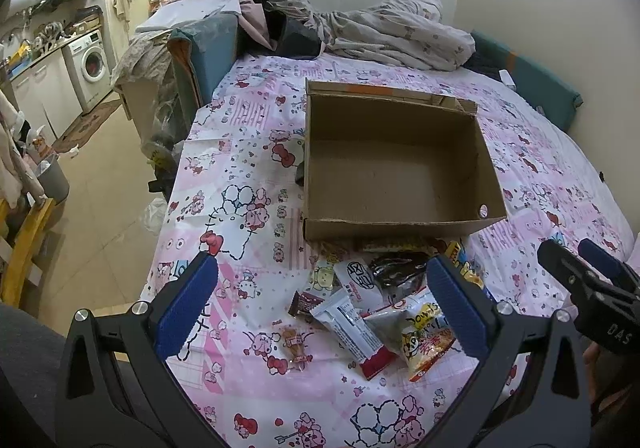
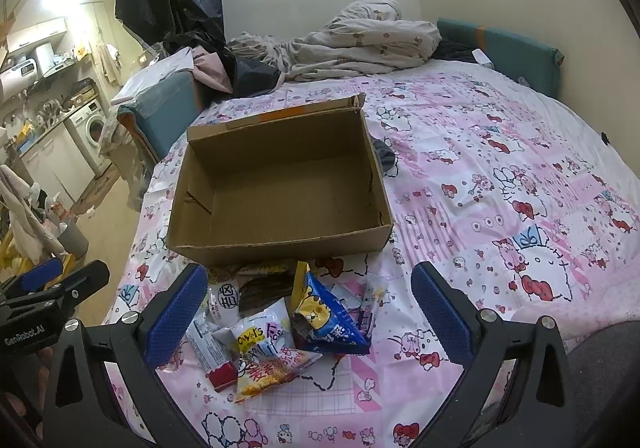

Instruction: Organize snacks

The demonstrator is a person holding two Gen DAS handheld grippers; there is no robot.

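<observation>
Your left gripper (image 1: 320, 300) and right gripper (image 2: 310, 312) share black frames, ribbed blue pads, silver screws.

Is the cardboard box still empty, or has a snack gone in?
Empty. Both wrist views show the bare brown floor of the cardboard box; the snack packets all lie on the sheet in front of it.
</observation>
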